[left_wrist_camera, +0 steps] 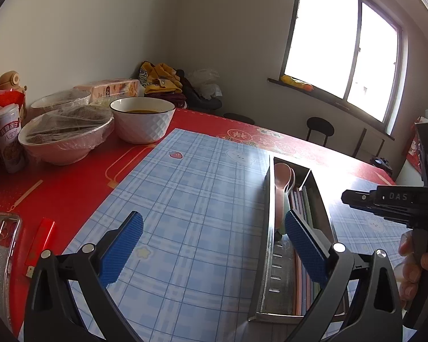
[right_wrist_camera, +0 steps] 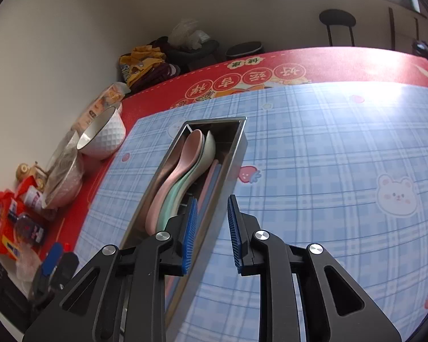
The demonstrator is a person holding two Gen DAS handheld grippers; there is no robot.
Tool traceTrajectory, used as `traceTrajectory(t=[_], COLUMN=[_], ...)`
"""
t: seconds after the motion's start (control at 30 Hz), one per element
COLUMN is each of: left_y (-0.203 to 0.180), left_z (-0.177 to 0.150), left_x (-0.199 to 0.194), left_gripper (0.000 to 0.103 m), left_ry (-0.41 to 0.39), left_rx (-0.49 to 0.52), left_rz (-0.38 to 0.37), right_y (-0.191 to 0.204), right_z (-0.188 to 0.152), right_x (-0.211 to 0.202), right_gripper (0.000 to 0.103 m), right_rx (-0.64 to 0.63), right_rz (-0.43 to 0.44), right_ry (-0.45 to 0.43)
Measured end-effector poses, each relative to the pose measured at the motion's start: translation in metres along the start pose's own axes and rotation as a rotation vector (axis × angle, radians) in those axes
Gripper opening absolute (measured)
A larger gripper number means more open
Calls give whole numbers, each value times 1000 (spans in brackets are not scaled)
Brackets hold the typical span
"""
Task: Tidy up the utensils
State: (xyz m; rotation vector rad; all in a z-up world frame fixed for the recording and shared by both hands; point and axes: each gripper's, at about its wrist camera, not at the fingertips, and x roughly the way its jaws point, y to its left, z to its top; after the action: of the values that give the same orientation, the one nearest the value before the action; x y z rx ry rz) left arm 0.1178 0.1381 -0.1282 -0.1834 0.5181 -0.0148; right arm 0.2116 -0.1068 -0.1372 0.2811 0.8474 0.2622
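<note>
Left wrist view, holder: the steel utensil box [left_wrist_camera: 274, 245] lies on the blue checked mat [left_wrist_camera: 191, 193] of the worktop, in the lower right of the frame, one pink spoon [left_wrist_camera: 281, 179] showing inside.
Left wrist view, left hand-held gripper [left_wrist_camera: 214, 248]: released, jaws wide, nothing between them; its right pad stands in front of the box.
Right wrist view, contents: pink spoon [right_wrist_camera: 182, 168], mint spoon [right_wrist_camera: 175, 193] and flat chopsticks [right_wrist_camera: 211, 179] lie in the box [right_wrist_camera: 236, 145], at centre.
Right wrist view, right hand-held gripper [right_wrist_camera: 212, 233]: partly open, holding nothing, over the near end of the box.
Handling: the spoons look light, stiff, smooth plastic, probably slippery.
Where to hold: I think the narrow handle is best, not the bowl; the box by its thin long wall.
</note>
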Motion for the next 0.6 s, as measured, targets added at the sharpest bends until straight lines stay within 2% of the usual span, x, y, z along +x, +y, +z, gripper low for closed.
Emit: traceTrajectory(t=[0.1,0.17,0.27,0.37,0.6], left_y=[3,5,4,-2,-27], left_z=[0,1,6,14,34], left_x=[2,1,-6,-16,-52], left_gripper=[97,97,97,97,97], left_ry=[16,23,3,-13,-93], left_rx=[-22,-35,-19,3,55], left_rz=[-5,-9,33,49,63], right_y=[-5,-6,-4,-4,-16], right_z=[-5,-8,-15,-19,-30], right_x=[-24,-40,-62,-81,-131], right_gripper=[51,56,65,87,88], right_rx=[-81,-151,-246,-271,-220], right_rz=[-21,-43,-66,-83,-40], right_ry=[-62,-103,-166,-214,-382])
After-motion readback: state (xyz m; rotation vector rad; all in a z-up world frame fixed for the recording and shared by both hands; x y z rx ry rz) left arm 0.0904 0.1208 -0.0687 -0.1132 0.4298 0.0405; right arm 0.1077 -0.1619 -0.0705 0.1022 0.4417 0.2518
